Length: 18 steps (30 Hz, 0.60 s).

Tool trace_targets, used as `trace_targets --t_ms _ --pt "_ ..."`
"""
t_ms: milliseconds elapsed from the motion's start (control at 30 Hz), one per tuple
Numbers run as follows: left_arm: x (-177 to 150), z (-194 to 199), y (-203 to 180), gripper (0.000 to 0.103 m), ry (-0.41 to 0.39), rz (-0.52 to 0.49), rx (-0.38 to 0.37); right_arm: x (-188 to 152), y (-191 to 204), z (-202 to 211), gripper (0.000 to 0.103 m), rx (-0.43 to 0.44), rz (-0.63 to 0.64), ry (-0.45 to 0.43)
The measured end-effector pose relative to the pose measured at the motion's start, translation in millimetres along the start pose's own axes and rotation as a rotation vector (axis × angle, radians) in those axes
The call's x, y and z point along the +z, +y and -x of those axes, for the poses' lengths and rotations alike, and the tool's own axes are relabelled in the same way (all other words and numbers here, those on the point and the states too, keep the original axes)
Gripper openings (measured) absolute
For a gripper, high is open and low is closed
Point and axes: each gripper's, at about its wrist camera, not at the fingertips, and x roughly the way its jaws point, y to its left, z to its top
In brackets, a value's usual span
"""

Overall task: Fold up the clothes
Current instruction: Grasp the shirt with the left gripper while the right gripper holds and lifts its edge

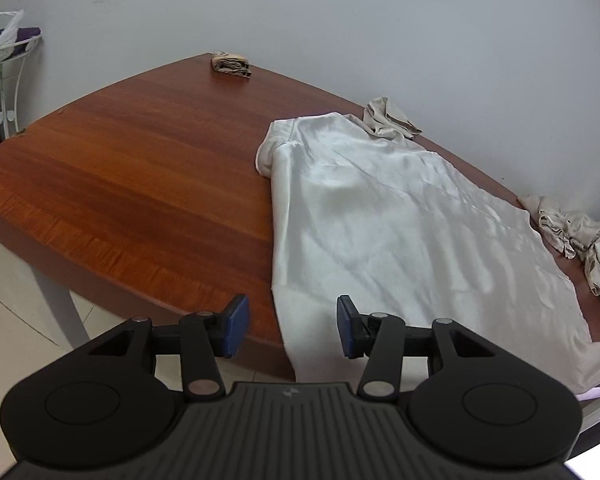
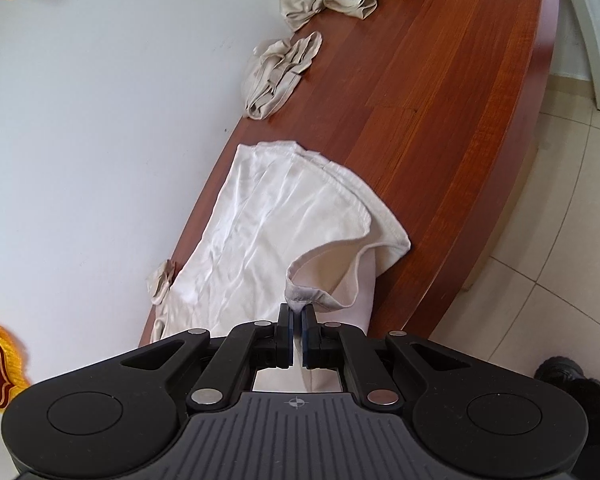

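Your right tongs (image 2: 298, 322) pinch the hem of the shiny white shirt (image 2: 260, 220), lifting it. Your left tongs (image 1: 293, 326) hang apart, holding nothing. That shirt lies on the brown wooden worktop (image 1: 140, 160).

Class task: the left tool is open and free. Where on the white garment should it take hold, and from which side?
Probably the white garment is best gripped at its near hem, draped over the table edge directly ahead of the open left tool. Come from the table's near side: the overhang lets one pad pass under the cloth. The right tool already pinches another edge.
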Motion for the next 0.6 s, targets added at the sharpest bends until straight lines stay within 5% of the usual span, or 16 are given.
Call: trace_targets --t_ms 267,367,433,600 --pt "9.9 -32.5 -12.1 0.051 0.055 -0.091 0.053 -1.5 -0.9 0.1 0.006 0.013 -0.002 -0.032" --pt "8.5 -36.2 -17.4 0.035 0.069 -0.125 0.051 -1.7 -2.2 0.2 0.006 0.012 -0.006 -0.038" --pt "6.5 -37.0 -20.2 0.005 0.070 -0.134 0.041 -0.7 -3.0 -1.0 0.006 0.010 -0.012 -0.044" --pt "11.3 -18.3 -21.5 0.004 -0.026 -0.056 0.007 7.4 -7.7 0.7 0.006 0.020 -0.071 -0.068"
